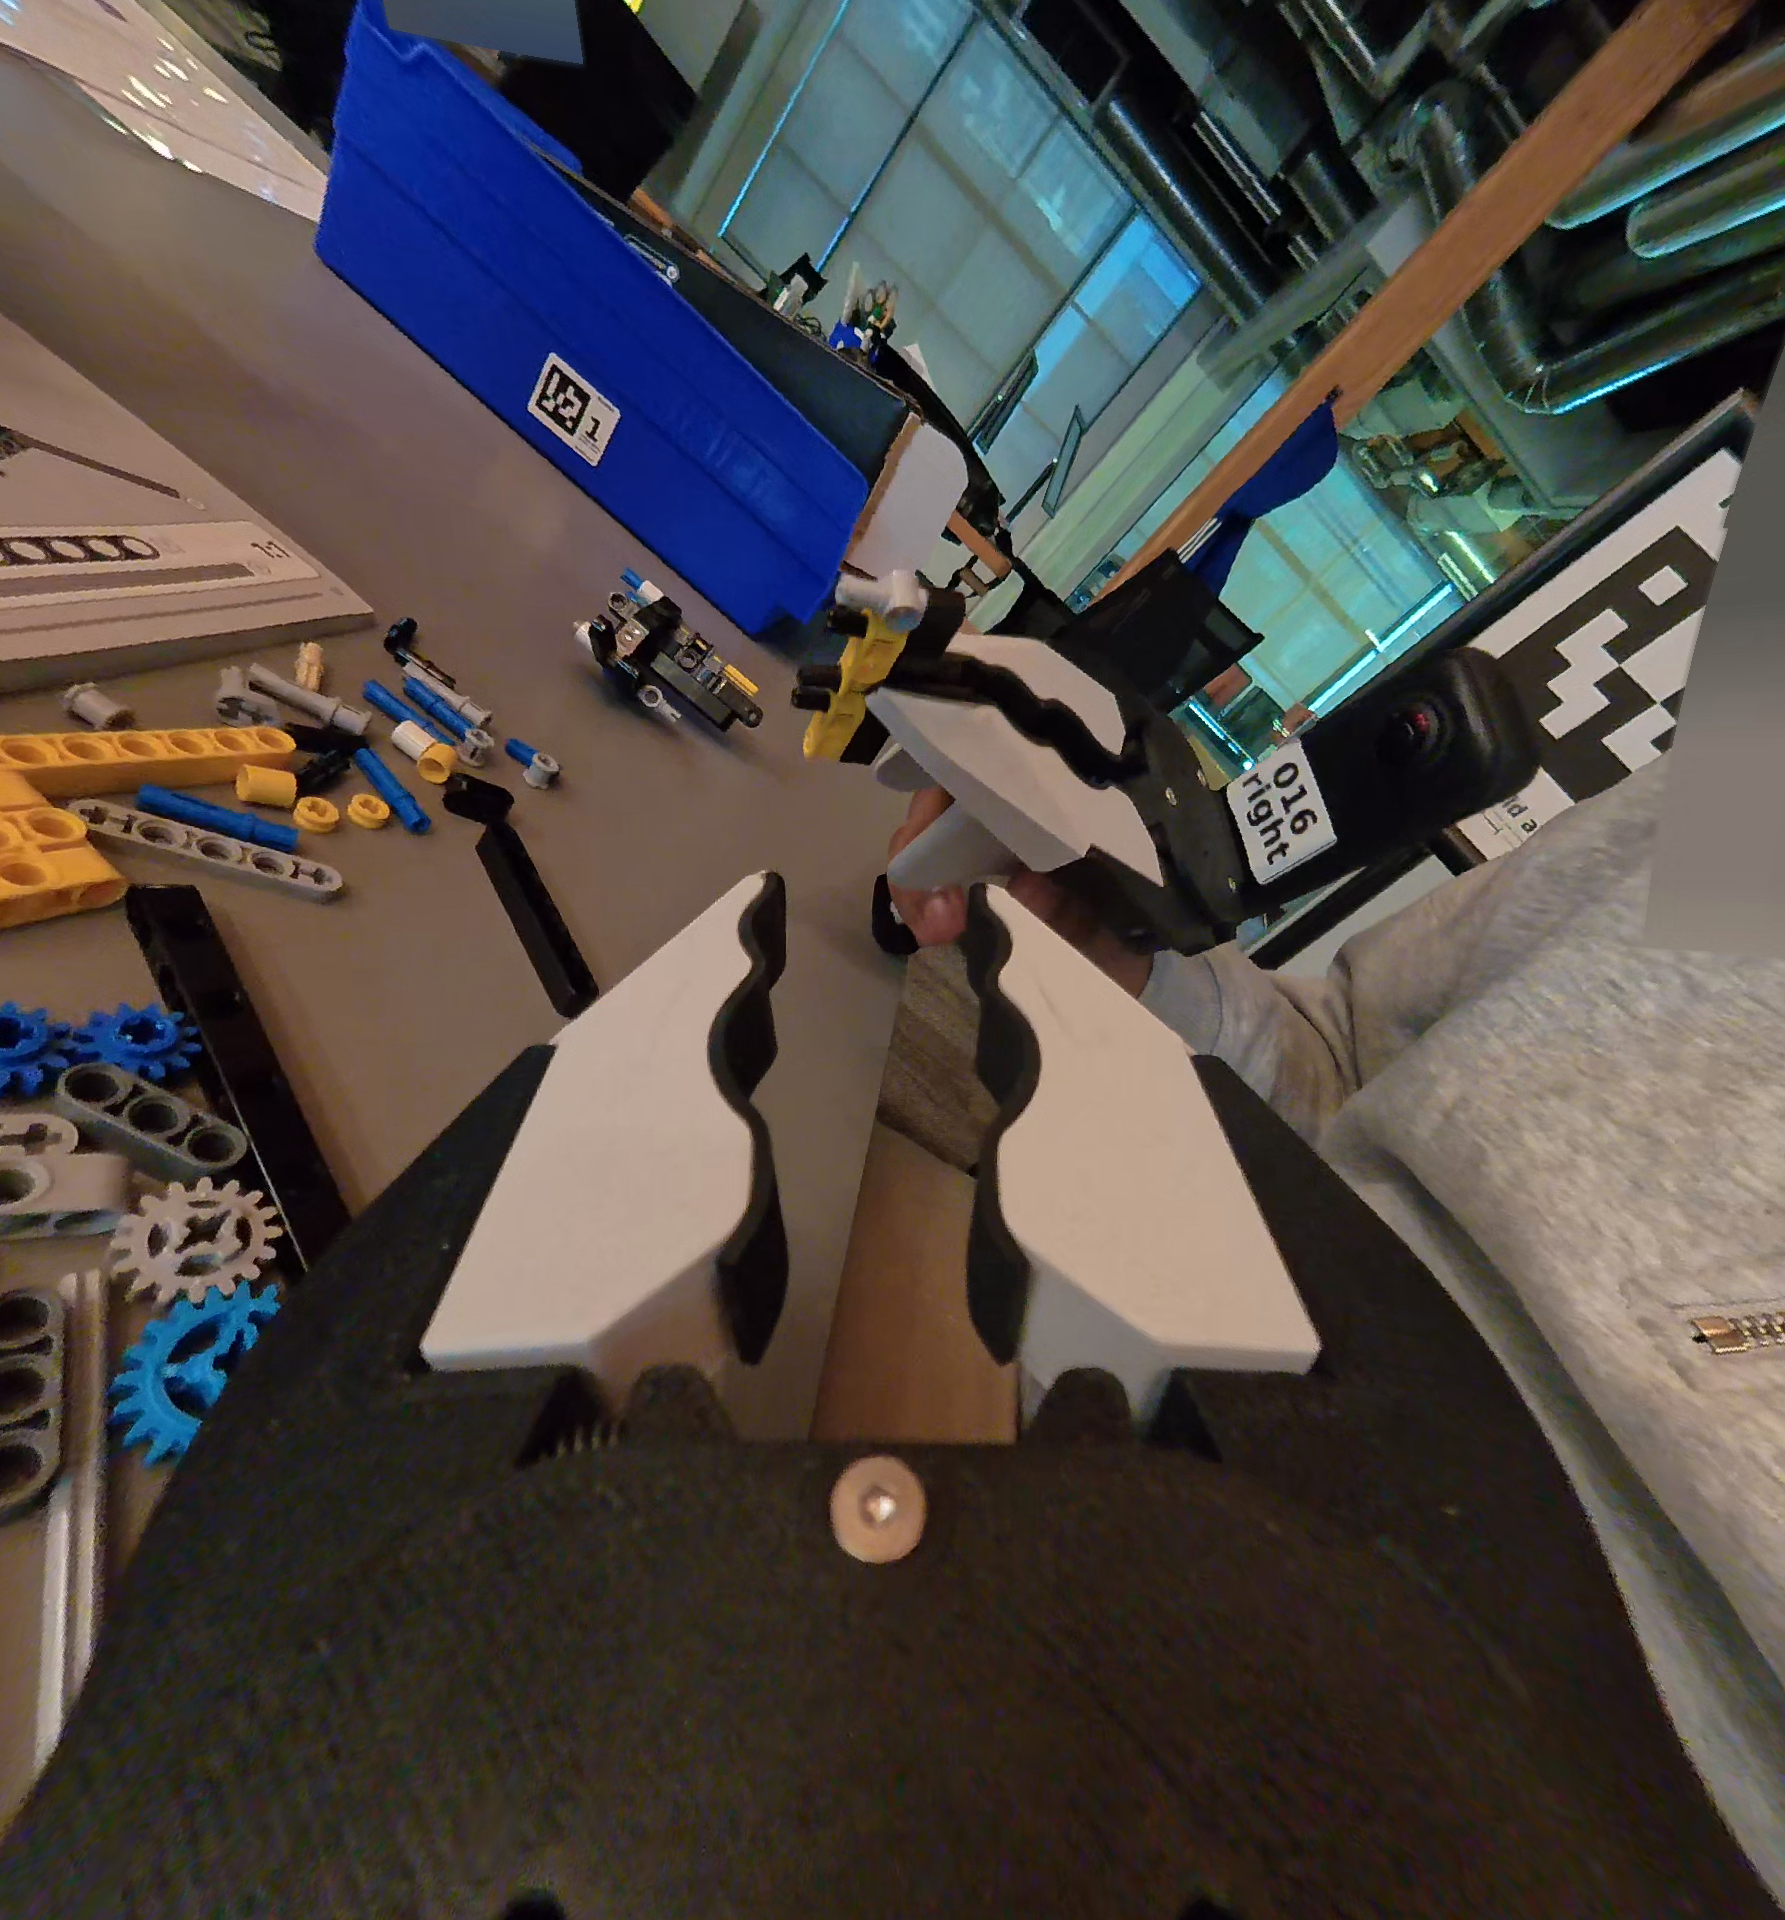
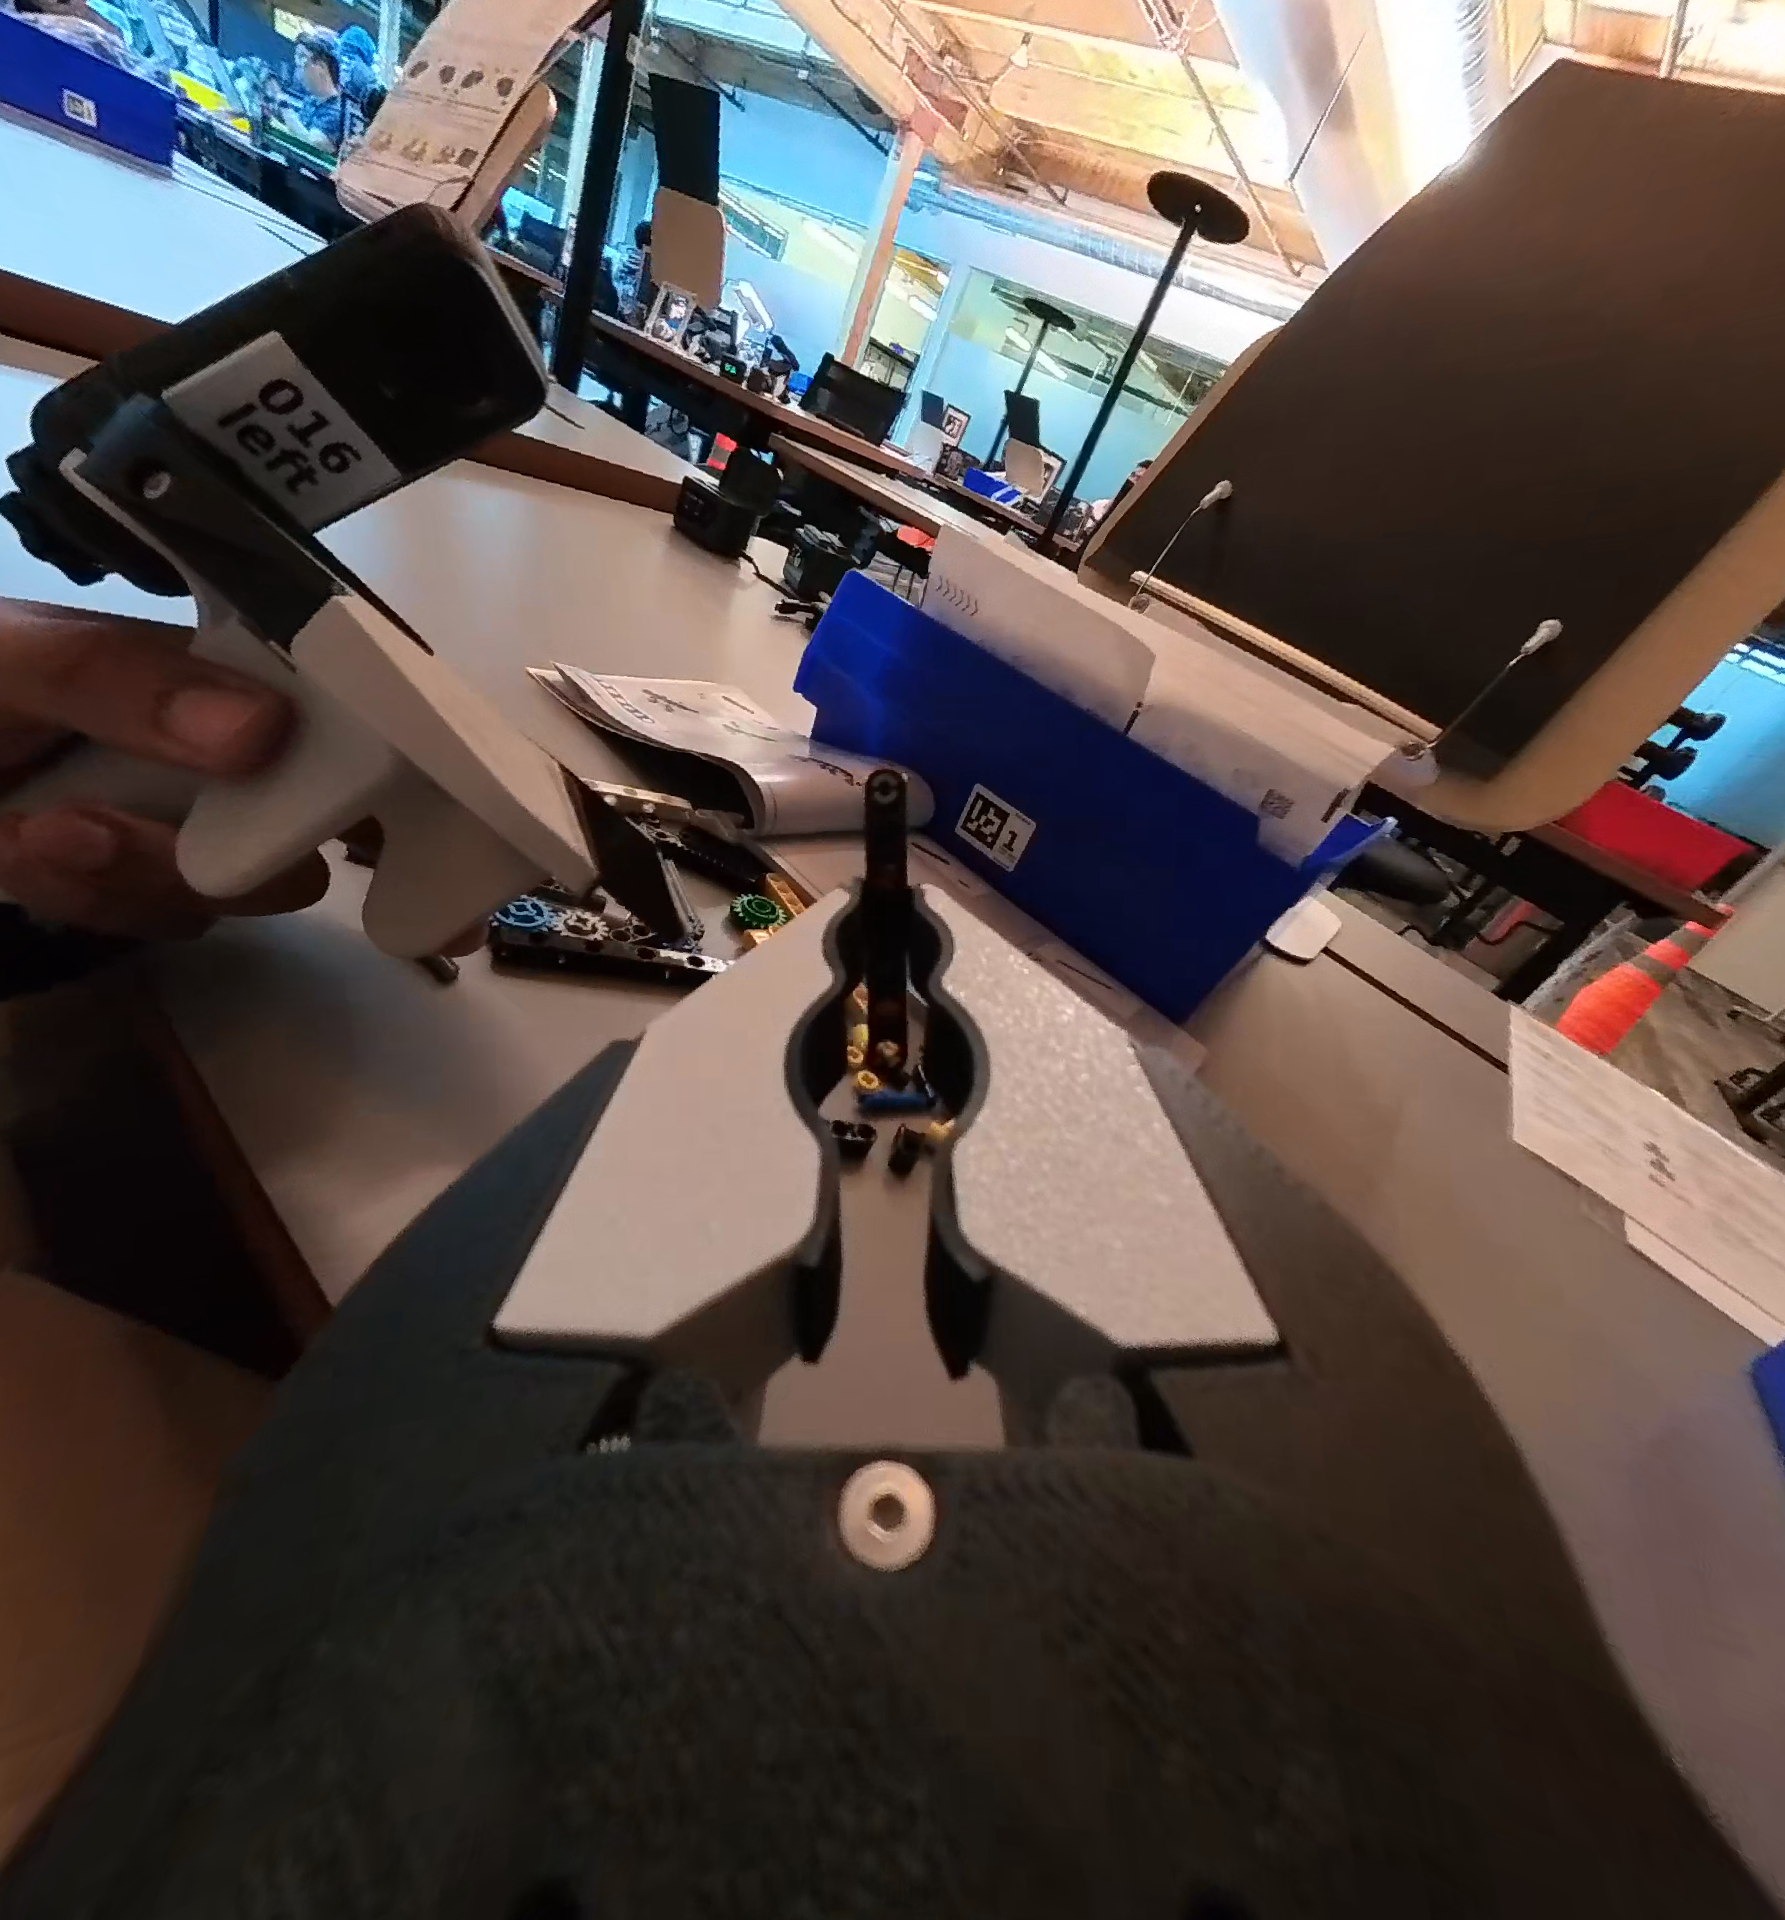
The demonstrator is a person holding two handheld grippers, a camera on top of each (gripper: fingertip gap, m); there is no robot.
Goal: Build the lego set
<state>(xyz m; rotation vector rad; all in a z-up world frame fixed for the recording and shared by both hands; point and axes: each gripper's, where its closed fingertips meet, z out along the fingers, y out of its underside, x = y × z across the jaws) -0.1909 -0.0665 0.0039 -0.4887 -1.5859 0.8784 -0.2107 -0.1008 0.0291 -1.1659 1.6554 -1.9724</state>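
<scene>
The left gripper [image 1: 877, 914] is held above the grey bench [image 1: 431, 416] with its two fingers spread apart and nothing between them. Ahead of it and a little to its right, the right gripper [image 1: 903, 675] is clamped on a small lego sub-assembly [image 1: 857, 675]: a yellow beam carrying black pins, with a light grey connector at its top. In the right wrist view the same grip shows as a narrow black part [image 2: 886, 883] standing up between the nearly closed fingers of the right gripper [image 2: 888, 935].

To the left of the left gripper, loose lego pieces are spread over the bench: yellow beams [image 1: 46, 800], blue pins [image 1: 410, 717], a grey thin beam [image 1: 213, 852], long black beams [image 1: 535, 914], blue gears [image 1: 57, 1044] and a grey gear [image 1: 197, 1242]. Farther ahead of its fingertips, a small black built module [image 1: 675, 665] sits on the bench, just before a blue bin [image 1: 576, 312]. An open instruction booklet [image 1: 88, 540] lies at the far left.

From the right gripper, the left gripper [image 2: 472, 873] shows up and to the left, held by a hand [image 2: 88, 758], hanging over black frame pieces and gears [image 2: 597, 935].
</scene>
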